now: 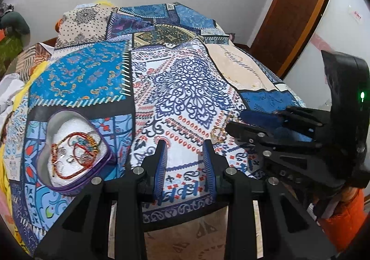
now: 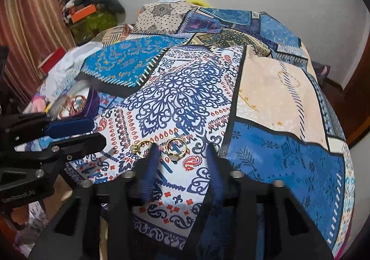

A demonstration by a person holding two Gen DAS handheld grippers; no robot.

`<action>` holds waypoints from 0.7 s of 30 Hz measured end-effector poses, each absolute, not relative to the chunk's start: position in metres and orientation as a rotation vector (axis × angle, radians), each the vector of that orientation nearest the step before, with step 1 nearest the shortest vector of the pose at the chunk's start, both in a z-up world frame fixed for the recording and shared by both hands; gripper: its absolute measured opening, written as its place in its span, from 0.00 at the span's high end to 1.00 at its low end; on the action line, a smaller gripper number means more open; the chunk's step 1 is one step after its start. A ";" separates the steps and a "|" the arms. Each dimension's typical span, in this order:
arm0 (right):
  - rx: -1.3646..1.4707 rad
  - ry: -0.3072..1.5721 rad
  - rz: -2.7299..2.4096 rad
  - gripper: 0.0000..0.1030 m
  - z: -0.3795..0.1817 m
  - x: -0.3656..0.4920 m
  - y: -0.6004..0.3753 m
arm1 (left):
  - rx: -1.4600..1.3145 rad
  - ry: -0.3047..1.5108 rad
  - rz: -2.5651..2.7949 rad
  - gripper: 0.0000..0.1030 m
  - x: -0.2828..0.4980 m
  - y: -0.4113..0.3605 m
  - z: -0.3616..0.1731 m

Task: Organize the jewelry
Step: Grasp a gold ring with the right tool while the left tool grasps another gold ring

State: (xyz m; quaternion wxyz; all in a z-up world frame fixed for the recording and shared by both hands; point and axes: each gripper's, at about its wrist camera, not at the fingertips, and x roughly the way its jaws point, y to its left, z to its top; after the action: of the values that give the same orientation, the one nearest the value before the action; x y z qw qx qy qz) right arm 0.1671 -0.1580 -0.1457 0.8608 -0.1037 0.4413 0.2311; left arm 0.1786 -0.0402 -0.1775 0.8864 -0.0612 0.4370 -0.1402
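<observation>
Two gold finger rings with pale stones (image 2: 177,147) lying flat and close together on the white paisley patch of the blue patchwork bedspread (image 2: 289,156), stone settings turned toward the near edge, round hoops with no long axis to speak of. Just short of the rings, right gripper (image 2: 182,162) spread wide and holding nothing. Farther left of the rings, left gripper (image 1: 186,156) likewise parted and unloaded, and beyond it the purple-rimmed heart-shaped tin (image 1: 44,165) with red and gold beaded bracelets (image 1: 76,151) on white foam.
</observation>
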 end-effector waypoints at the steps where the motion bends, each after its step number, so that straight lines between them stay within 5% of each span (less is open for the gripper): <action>1: -0.220 0.924 0.496 0.80 -0.146 0.166 -0.158 | -0.128 0.910 -0.297 0.70 0.179 -0.042 -0.177; 11: -0.154 0.913 0.482 0.84 -0.142 0.164 -0.170 | -0.108 0.918 -0.333 0.71 0.185 -0.064 -0.179; 21: -0.118 0.887 0.464 0.84 -0.131 0.158 -0.186 | -0.096 0.921 -0.324 0.93 0.192 -0.077 -0.186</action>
State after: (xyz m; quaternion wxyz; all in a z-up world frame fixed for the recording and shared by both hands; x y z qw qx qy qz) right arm 0.1576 -0.1856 -0.1313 0.8756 -0.0563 0.4251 0.2225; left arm 0.1921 -0.0770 -0.1857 0.8821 -0.0459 0.4423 -0.1558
